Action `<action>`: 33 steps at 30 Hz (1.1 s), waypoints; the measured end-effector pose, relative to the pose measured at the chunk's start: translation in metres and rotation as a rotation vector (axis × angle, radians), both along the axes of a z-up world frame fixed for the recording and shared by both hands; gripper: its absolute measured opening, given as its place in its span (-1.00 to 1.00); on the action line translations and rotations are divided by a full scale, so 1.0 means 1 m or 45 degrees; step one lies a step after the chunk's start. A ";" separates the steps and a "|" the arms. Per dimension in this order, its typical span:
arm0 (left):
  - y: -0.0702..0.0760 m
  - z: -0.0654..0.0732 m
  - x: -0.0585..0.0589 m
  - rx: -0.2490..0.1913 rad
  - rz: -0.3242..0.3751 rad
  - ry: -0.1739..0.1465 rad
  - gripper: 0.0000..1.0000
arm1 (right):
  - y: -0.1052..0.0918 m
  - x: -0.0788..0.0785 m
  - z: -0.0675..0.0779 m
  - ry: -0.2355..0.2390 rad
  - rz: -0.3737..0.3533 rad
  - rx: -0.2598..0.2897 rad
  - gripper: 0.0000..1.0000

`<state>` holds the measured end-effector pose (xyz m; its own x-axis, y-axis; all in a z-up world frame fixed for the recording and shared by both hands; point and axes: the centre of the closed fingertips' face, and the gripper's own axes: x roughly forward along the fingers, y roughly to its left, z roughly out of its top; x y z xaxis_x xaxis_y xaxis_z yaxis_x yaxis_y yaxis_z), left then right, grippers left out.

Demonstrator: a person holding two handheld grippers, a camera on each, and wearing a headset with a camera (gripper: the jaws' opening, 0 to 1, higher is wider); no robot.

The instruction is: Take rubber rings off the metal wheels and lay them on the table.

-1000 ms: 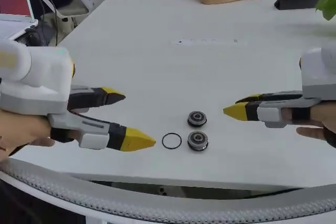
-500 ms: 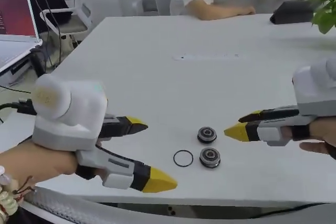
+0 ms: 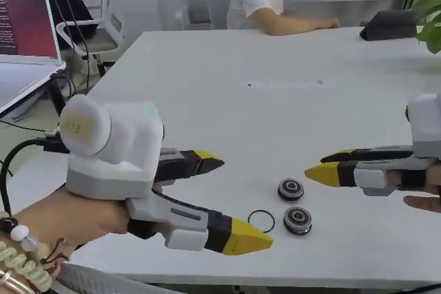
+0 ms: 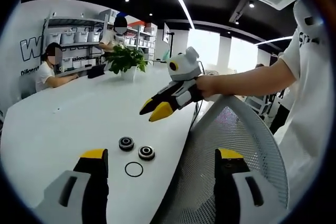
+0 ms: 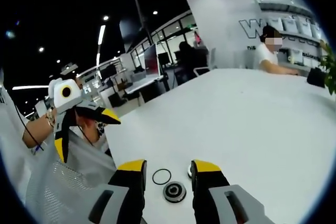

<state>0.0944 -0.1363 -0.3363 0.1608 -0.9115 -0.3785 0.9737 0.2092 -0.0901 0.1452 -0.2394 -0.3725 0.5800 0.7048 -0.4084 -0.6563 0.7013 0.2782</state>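
At nine o'clock in the head view an open laptop (image 3: 24, 18) stands beyond the left edge of the white table (image 3: 207, 87). The left gripper (image 3: 231, 201) reaches in from eight o'clock, held in a hand (image 3: 62, 222) with bead bracelets at the wrist. Its yellow-tipped jaws are spread wide with nothing between them. In the left gripper view the jaws stand far apart, and a mesh chair back (image 4: 236, 145) lies under the right-hand jaw.

The rubber ring (image 3: 261, 221) lies flat and loose on the table near its front edge, at three o'clock of the left gripper's lower jaw tip and just beside it. At the ring's three o'clock, with a small gap, sits the nearer wheel (image 3: 298, 219). The farther wheel (image 3: 291, 189) sits at twelve o'clock of the nearer one, close but apart. Both show a dark rim round a metal hub; whether a ring sits on either is too small to tell.

The right gripper (image 3: 324, 166) comes in from three o'clock and hangs at two o'clock of the farther wheel. Its jaws are parted by a narrow gap and are empty. In the right gripper view the ring and the nearer wheel show in that gap, and the farther wheel is half hidden behind the right-hand jaw.

At twelve o'clock a person (image 3: 258, 1) sits at the table's far end, with a black bag (image 3: 393, 24) and a plant (image 3: 431, 12) toward two o'clock.
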 end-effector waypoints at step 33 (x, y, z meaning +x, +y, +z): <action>-0.085 -0.023 0.041 0.144 -0.253 -0.178 0.24 | 0.001 -0.017 -0.052 0.058 0.207 -0.319 -0.41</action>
<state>0.1353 -0.2217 -0.3594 0.0411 -0.8836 -0.4665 0.9980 0.0139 0.0616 0.1283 -0.2380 -0.4240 0.4450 0.6608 -0.6044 -0.7566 0.6385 0.1411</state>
